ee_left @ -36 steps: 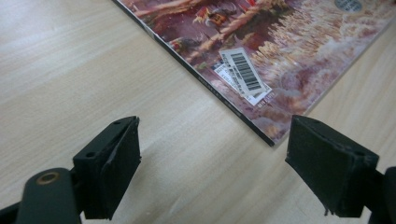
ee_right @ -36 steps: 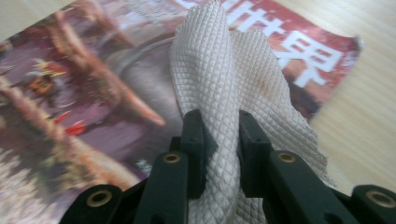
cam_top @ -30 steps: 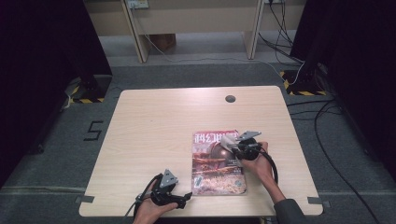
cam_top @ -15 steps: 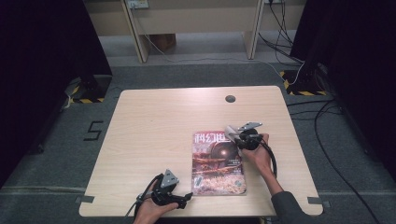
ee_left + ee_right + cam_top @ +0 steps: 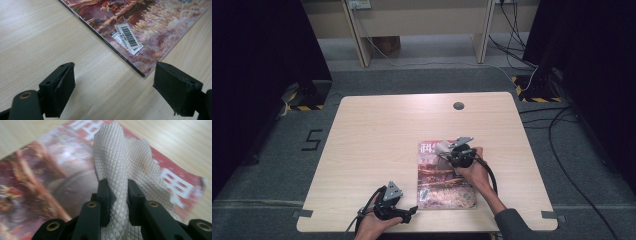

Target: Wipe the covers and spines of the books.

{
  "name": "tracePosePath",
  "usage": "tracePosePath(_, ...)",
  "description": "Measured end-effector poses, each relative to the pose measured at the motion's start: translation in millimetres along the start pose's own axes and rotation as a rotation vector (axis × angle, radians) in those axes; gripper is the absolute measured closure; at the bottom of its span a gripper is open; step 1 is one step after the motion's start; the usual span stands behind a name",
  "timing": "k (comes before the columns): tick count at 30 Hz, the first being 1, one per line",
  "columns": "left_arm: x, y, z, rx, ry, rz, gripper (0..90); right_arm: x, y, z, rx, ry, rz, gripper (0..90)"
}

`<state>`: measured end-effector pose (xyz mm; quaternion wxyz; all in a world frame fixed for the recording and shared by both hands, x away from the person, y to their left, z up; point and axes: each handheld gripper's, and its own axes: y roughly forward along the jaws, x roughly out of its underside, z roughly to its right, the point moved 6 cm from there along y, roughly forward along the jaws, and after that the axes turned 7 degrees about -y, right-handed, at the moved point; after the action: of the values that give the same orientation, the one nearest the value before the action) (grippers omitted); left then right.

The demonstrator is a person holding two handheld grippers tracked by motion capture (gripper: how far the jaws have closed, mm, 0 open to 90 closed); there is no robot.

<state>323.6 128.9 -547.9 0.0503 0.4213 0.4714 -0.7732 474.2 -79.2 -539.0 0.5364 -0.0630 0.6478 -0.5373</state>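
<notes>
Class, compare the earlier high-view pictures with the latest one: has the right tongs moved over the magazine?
Yes. The right tongs, gripping the white cloth, slid from the magazine centre toward its top edge.

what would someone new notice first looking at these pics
Likely the magazine with its red, busy cover, lying flat on the pale wooden table near the front edge. Next, the right gripper pinching a white waffle-textured cloth over the magazine's title end. The left gripper sits open on the table beside the magazine's near corner, by its barcode sticker.
</notes>
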Motion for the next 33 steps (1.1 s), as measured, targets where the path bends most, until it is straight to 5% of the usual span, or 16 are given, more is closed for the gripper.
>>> tracePosePath(10, -0.8, -5.7, -11.7, -0.025, -0.015, 0.008, 16.6, -15.7, 4.4, -47.8, -0.107, -0.094, 0.016, 76.2)
tracePosePath(20, 0.7, -9.5, -16.3, -0.038, -0.019, 0.008, 16.6, -10.2, -7.2, -84.3, -0.194, -0.154, 0.017, 76.1)
tracePosePath(28, 2.6, -14.8, -21.0, -0.043, -0.031, 0.017, 16.6, -4.8, -11.1, -81.9, -0.184, -0.138, 0.016, 76.4)
tracePosePath(33, 3.5, -15.5, -20.4, -0.041, -0.031, 0.018, 16.6, -3.7, -13.8, -90.4, -0.193, -0.172, 0.019, 76.3)
